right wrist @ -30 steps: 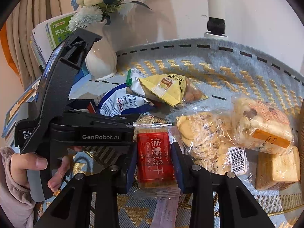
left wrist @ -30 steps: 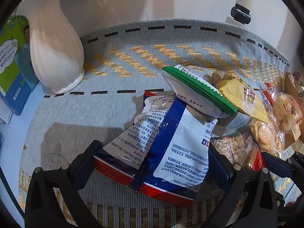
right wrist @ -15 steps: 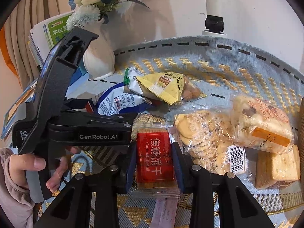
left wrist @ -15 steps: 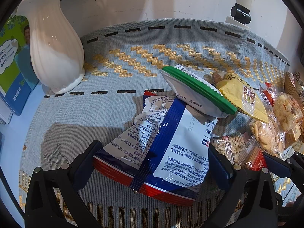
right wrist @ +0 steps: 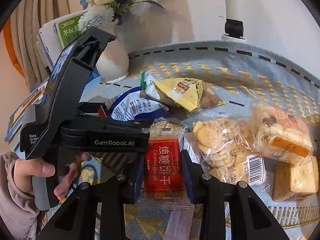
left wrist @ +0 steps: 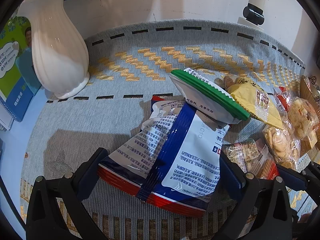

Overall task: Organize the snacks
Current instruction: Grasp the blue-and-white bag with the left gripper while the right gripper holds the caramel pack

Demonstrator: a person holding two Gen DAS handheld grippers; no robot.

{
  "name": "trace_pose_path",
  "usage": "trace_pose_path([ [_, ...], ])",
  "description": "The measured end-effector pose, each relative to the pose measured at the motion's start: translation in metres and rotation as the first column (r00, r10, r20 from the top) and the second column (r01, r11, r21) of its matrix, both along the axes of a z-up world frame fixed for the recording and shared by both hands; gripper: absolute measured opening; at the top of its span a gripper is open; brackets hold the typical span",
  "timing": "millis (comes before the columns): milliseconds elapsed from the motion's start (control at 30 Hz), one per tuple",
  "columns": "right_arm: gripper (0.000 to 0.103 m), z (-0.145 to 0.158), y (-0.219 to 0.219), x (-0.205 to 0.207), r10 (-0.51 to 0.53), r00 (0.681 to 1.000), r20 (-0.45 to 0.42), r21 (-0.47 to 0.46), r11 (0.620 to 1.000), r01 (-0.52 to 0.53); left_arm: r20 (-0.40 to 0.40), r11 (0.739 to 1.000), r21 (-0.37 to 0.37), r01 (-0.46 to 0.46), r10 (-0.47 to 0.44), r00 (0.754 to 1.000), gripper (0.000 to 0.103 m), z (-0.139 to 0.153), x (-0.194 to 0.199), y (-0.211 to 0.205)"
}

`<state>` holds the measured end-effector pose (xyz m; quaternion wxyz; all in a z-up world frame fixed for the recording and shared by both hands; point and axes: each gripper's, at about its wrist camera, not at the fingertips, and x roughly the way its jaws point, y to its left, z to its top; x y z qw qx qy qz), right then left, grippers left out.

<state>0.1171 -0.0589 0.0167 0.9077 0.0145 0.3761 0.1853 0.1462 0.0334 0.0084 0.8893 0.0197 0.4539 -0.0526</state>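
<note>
A blue and white snack bag [left wrist: 180, 152] with a red bottom edge lies lengthwise between my left gripper's [left wrist: 160, 160] fingers, and both pads press on its sides. Its far end is tucked under a green-edged white pouch [left wrist: 202, 98], which leans on a yellow snack pack [left wrist: 254, 100]. My right gripper [right wrist: 164, 172] is shut on a red caramel biscuit pack [right wrist: 163, 154], held upright between the pads. The same red pack [left wrist: 266, 166] shows at the right edge of the left wrist view. A hand [right wrist: 34, 170] grips the left gripper's handle.
Everything lies on a grey cloth [left wrist: 100, 120] with gold zigzags. A white vase [left wrist: 58, 46] and books [left wrist: 14, 60] stand at the far left. Clear bags of cookies [right wrist: 224, 140] and pastry [right wrist: 280, 132] and a square cake [right wrist: 296, 180] crowd the right. A white post [right wrist: 234, 10] rises at the back.
</note>
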Motion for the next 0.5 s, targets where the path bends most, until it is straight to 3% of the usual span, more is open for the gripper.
trace_pose_path([
  [300,0.034,-0.002,-0.012,-0.004,-0.009,1.000,-0.020,0.045,0.999,0.010,0.000,1.000,0.003,-0.004,0.004,1.000,0.103,0.001,-0.003,0.001],
  [500,0.034,-0.002,-0.039,-0.016,-0.039,0.999,-0.020,0.177,0.983,0.042,0.000,1.000,0.000,-0.005,0.005,1.000,0.103,0.002,-0.005,0.004],
])
